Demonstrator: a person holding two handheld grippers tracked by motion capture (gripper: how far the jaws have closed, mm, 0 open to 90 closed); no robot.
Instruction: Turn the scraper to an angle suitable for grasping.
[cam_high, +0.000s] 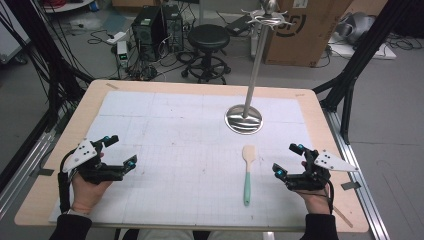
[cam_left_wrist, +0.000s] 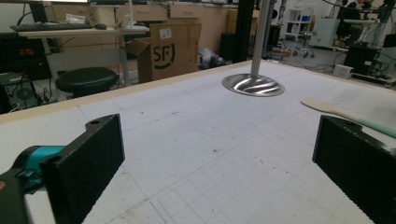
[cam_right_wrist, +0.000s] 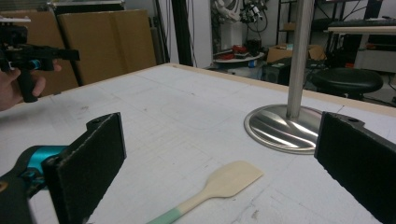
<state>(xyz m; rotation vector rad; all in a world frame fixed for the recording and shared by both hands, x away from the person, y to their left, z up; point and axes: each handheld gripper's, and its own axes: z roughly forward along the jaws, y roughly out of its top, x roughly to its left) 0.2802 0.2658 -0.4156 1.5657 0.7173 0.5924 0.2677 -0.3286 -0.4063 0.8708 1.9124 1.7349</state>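
Note:
A wooden spatula (cam_high: 247, 172) with a mint-green handle lies flat on the white gridded mat (cam_high: 190, 150), blade toward the far side. Behind it a metal stand (cam_high: 244, 119) rises from a round shiny base. My left gripper (cam_high: 121, 150) rests at the mat's left side, jaws wide open and empty. At the right, just beside the spatula, my right gripper (cam_high: 288, 159) is open too, with nothing in it. In the right gripper view the spatula (cam_right_wrist: 219, 184) lies between the jaws on the mat, untouched. The left gripper view has the spatula's blade (cam_left_wrist: 327, 108) at far right.
The wooden table (cam_high: 320, 150) ends close to the mat on all sides. Beyond its far edge stand a black stool (cam_high: 208, 37), computer towers (cam_high: 155, 25) and a cardboard box (cam_high: 300, 30). Black frame posts (cam_high: 350, 75) flank the table.

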